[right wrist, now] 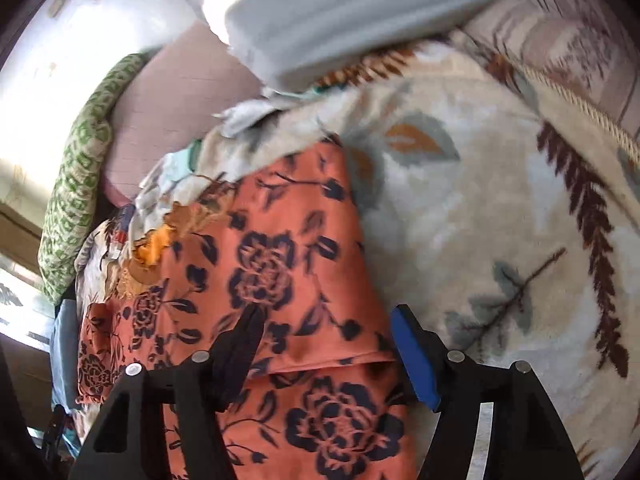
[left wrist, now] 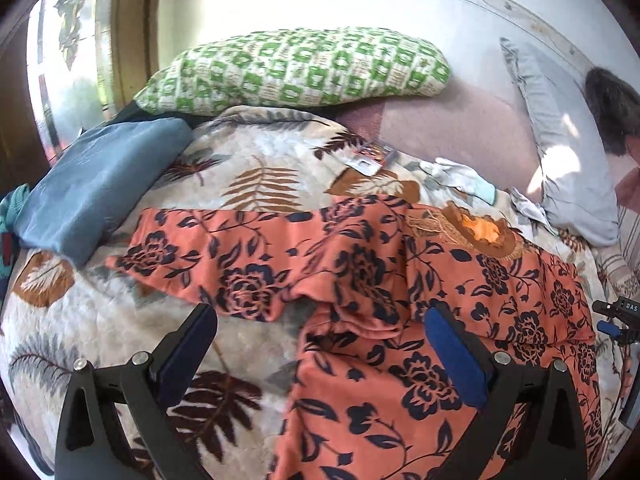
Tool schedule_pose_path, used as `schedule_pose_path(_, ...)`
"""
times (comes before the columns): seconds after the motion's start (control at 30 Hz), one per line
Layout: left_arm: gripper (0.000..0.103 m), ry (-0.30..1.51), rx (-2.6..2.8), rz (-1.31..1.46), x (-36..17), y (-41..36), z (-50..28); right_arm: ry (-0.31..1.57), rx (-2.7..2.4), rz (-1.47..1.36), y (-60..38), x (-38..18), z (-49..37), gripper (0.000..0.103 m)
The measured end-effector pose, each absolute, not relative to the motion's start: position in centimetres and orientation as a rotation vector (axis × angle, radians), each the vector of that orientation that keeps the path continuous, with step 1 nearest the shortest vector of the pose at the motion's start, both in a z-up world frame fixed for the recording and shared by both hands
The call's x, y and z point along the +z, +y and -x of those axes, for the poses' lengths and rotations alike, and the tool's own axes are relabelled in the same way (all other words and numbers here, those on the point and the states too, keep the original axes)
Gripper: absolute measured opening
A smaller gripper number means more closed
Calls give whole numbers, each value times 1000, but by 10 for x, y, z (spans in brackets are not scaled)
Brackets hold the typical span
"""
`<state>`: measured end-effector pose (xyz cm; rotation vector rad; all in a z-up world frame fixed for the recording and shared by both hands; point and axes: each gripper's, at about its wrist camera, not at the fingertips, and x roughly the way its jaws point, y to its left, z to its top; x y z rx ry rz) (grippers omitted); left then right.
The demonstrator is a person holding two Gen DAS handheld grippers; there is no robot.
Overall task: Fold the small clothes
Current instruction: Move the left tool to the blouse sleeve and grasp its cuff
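An orange garment with dark blue flowers (left wrist: 360, 280) lies spread on a leaf-print blanket (left wrist: 248, 168), one sleeve stretched left and its embroidered neckline (left wrist: 472, 228) at the upper right. My left gripper (left wrist: 320, 320) is open just above the garment's underarm fold, holding nothing. In the right wrist view the same garment (right wrist: 272, 264) runs up the middle, with a folded edge lying between the fingers. My right gripper (right wrist: 324, 320) is open over that edge, holding nothing. The right gripper also shows at the right edge of the left wrist view (left wrist: 616, 320).
A green-checked pillow (left wrist: 296, 68) lies at the back, a blue folded cloth (left wrist: 92, 192) at the left, a grey pillow (left wrist: 560, 152) at the right. Small pale clothes (left wrist: 464, 180) and a card packet (left wrist: 372, 156) lie behind the garment. A person's head (left wrist: 612, 112) is at far right.
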<state>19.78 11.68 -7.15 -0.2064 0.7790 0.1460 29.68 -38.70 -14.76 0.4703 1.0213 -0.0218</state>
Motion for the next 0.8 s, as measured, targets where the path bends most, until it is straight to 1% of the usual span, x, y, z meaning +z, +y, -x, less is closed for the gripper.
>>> schedule_pose_path(0.07, 103, 790, 176, 255, -77, 137, -191, 973, 58, -415, -353, -125, -301, 71)
schedule_pose_path(0.13, 103, 807, 198, 302, -85, 153, -184, 979, 214, -462, -321, -121, -311, 71)
schedule_pose_path(0.2, 103, 818, 211, 339, -90, 165, -177, 981, 319, -554, -297, -132, -331, 71)
schedule_pose_path(0.27, 103, 820, 225, 358, -93, 175, -171, 994, 344, -668, -280, -156, -350, 71)
schedule_pose_path(0.3, 103, 821, 230, 364, -95, 178, -169, 1034, 370, -733, -278, -177, -366, 73)
schedule_pose_path(0.33, 103, 825, 231, 369, -95, 181, -169, 1125, 350, -751, -274, -203, -382, 69)
schedule_pose_path(0.37, 103, 827, 227, 374, -95, 184, -167, 1131, 320, -786, -277, -211, -383, 69)
schedule_pose_path(0.43, 103, 804, 223, 389, -94, 192, -166, 1047, 331, -854, -280, -196, -376, 69)
schedule_pose_path(0.53, 103, 829, 218, 436, -101, 199, -176, 1005, 352, -791, -272, -170, -360, 71)
schedule_pose_path(0.57, 103, 833, 211, 461, -104, 201, -179, 975, 380, -788, -271, -164, -355, 74)
schedule_pose_path(0.6, 103, 836, 205, 487, -107, 203, -181, 975, 398, -753, -265, -166, -357, 79)
schedule_pose_path(0.63, 103, 849, 208, 505, -110, 204, -183, 1057, 354, -686, -258, -180, -365, 81)
schedule_pose_path(0.67, 103, 860, 200, 524, -111, 205, -185, 1185, 305, -648, -256, -198, -374, 80)
schedule_pose_path(0.7, 103, 869, 178, 549, -113, 207, -188, 1159, 300, -655, -257, -199, -374, 79)
schedule_pose_path(0.8, 103, 875, 178, 611, -117, 220, -195, 1089, 284, -645, -255, -165, -359, 79)
